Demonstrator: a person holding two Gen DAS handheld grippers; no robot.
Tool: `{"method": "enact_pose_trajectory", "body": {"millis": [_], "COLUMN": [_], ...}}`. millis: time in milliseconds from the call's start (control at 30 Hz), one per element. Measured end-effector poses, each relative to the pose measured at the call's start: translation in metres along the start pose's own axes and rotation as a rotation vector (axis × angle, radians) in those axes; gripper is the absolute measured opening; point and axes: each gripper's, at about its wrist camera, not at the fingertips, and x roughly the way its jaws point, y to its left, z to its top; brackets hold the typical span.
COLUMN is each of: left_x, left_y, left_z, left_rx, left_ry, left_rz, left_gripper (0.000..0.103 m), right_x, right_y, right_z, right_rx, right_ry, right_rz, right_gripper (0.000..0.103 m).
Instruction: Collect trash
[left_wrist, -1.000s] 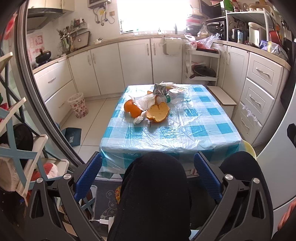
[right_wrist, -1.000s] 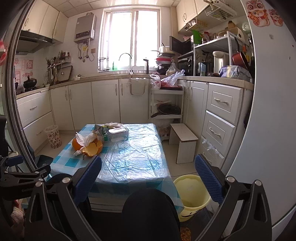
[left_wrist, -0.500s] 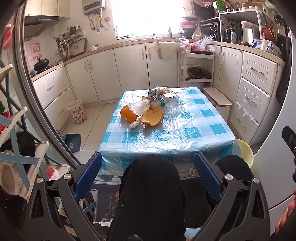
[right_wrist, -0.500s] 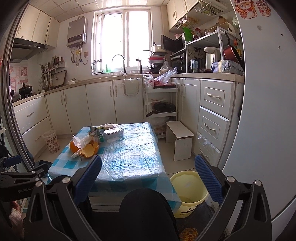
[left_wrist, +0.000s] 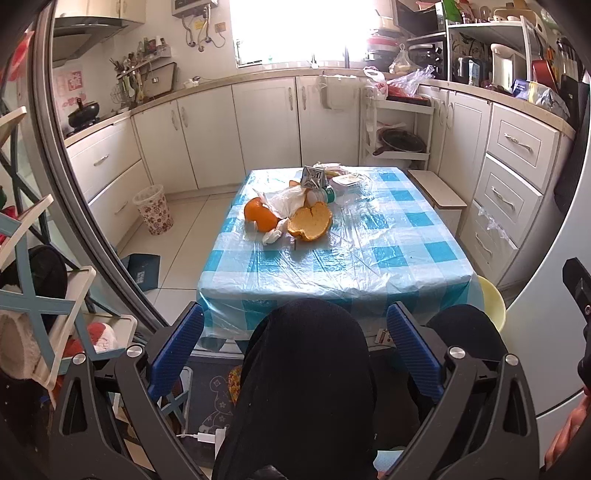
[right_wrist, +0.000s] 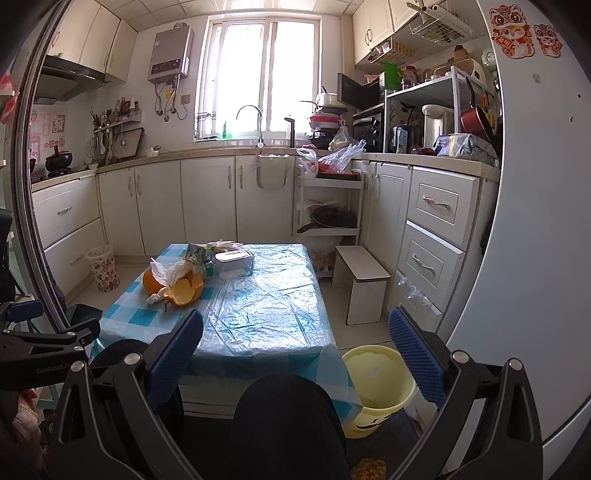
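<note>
Holding both claws, the left claw (left_wrist: 295, 343) and the right claw (right_wrist: 295, 343), wide apart and empty, you have pulled back a little from the counter (left_wrist: 369, 258), so the trash pile (left_wrist: 291, 214) in the middle of the frame still waits, untouched.

Checked table (left_wrist: 388, 254) bears orange peel (left_wrist: 309, 222), tissue (left_wrist: 286, 199).

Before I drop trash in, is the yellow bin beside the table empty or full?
Seemingly empty: the yellow bin shows only bare pale bottom, though its near side is hidden.
</note>
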Motion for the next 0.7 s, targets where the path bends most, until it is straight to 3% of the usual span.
{"method": "enact_pose_trajectory", "body": {"millis": [700], "left_x": [0.0085], "left_y": [0.0023], "left_z": [-0.0038], "left_rx": [-0.002], "left_ry": [0.022], "left_rz": [-0.008], "left_gripper": [0.095], "right_x": [0.0045], "right_y": [0.0056], "right_z": [-0.0011], "right_rx": [-0.011], "right_ry": [0.019], "right_rz": [0.001], "right_gripper": [0.097]}}
